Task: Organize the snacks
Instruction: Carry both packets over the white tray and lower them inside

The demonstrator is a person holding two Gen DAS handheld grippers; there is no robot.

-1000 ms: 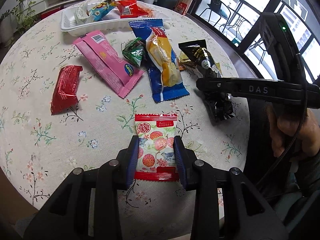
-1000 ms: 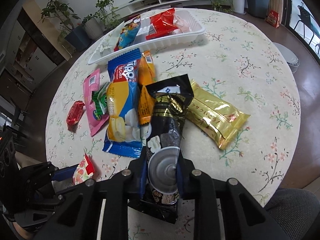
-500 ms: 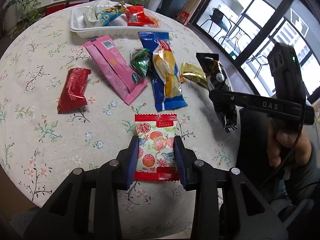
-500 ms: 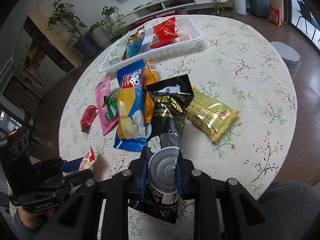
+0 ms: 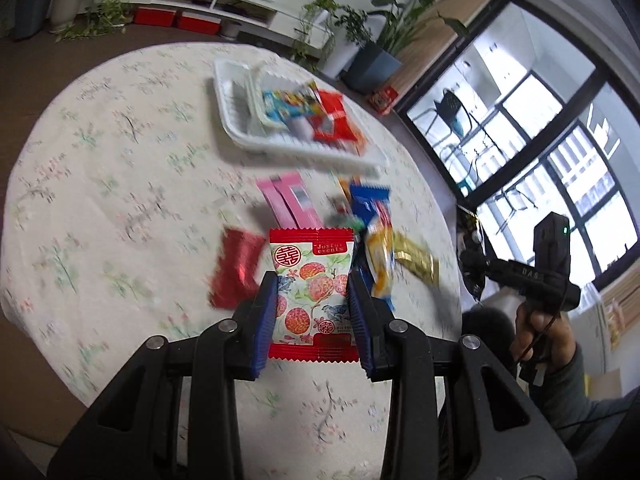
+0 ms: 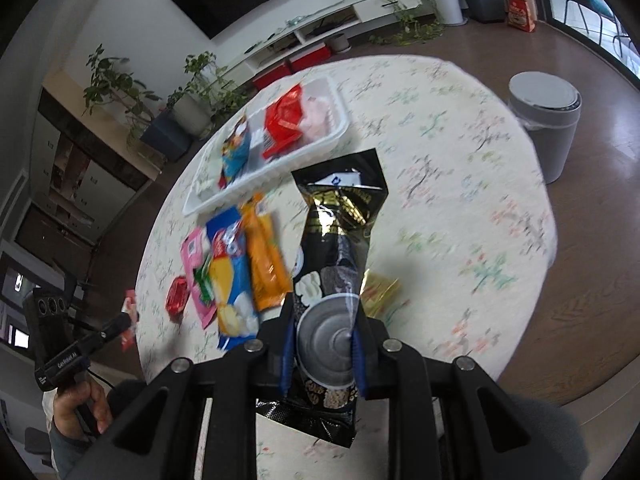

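Observation:
My left gripper (image 5: pixel 312 312) is shut on a small red-and-white fruit-print snack packet (image 5: pixel 311 280), lifted above the round floral table (image 5: pixel 100 184). My right gripper (image 6: pixel 322 344) is shut on a long black snack bag (image 6: pixel 336 240), also raised off the table. A white tray (image 5: pixel 240 136) at the far side holds a blue packet (image 5: pixel 288 106) and a red packet (image 5: pixel 332 120). In the right wrist view the tray (image 6: pixel 320 148) lies beyond the black bag. Loose on the table lie a pink packet (image 5: pixel 290 200), a red packet (image 5: pixel 236 268), a blue-and-yellow bag (image 5: pixel 374 232) and a gold packet (image 5: pixel 416 260).
An orange packet (image 6: pixel 264 260) and a small green packet (image 6: pixel 204 284) lie among the loose snacks. A grey bin (image 6: pixel 548 120) stands on the floor past the table's right edge. Potted plants (image 5: pixel 360 40) and a low white shelf (image 5: pixel 200 0) lie behind the table.
Both grippers have risen and tilted with their packets still held. The table and tray now look farther away and blurred, and the room behind has come into view.

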